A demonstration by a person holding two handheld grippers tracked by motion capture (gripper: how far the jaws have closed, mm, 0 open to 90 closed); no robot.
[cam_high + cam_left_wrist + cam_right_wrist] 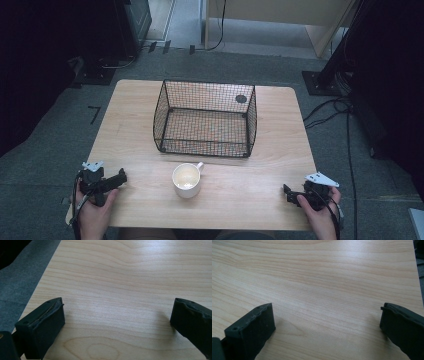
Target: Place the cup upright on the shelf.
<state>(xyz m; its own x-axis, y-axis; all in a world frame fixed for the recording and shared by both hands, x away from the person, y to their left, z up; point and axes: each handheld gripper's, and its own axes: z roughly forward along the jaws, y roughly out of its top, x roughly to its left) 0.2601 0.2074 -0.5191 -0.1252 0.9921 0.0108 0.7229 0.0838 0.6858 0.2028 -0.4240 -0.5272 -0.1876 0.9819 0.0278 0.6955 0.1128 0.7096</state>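
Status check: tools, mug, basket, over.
Left tool and right tool open, empty, low at table's near corners. White mug upright between them, untouched. Wire basket empty behind mug. Path clear.

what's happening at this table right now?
A person holds a gripper in each hand at the near edge of the wooden table. The left gripper and right gripper are both open, holding nothing. A white mug stands upright between them, untouched, in front of an empty black wire basket.

No text, label, brand or number can be read on anything here.
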